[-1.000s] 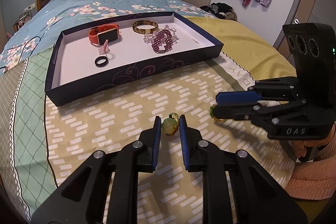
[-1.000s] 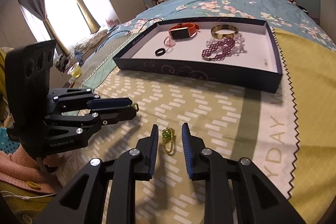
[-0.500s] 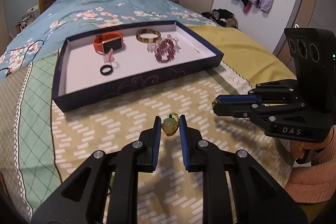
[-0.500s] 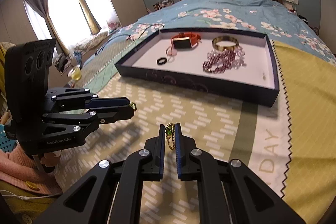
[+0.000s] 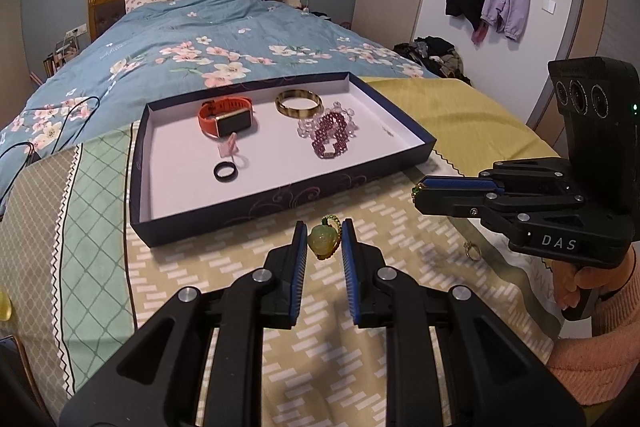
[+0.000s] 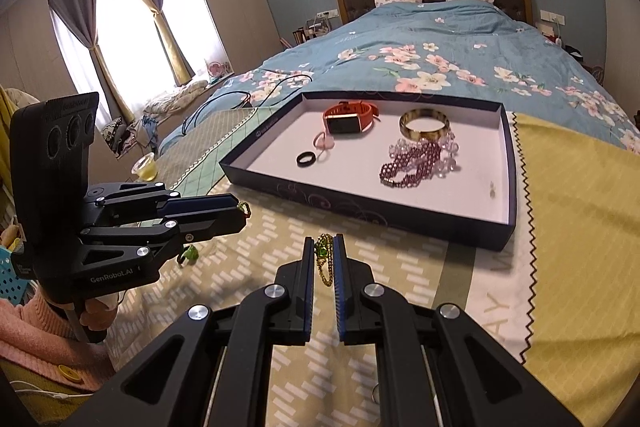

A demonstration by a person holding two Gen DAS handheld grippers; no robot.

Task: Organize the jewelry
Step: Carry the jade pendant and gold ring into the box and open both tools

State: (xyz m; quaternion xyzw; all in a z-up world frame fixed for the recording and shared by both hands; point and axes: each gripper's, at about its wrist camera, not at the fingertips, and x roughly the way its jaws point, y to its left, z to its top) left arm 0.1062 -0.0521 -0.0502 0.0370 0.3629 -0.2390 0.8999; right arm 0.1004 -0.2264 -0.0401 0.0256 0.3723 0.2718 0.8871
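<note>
A bedroom with blue walls: the bed (image 6: 460,63) carries a floral blue quilt, and at its foot lies a yellow-green patterned cloth (image 5: 224,291). On the cloth rests a dark tray (image 5: 280,201) holding an orange watch (image 5: 226,117), a gold bangle (image 5: 298,103), purple beads (image 5: 330,137) and a black ring (image 5: 225,171). The left gripper (image 5: 324,241) is clamped on a pale green pendant (image 5: 322,243); the right gripper (image 6: 322,259), just closed, pinches a gold chain with a green stone (image 6: 323,259). Both are held above the cloth, in front of the tray

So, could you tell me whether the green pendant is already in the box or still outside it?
Outside it: the green pendant sits pinched in the left gripper, short of the box.
</note>
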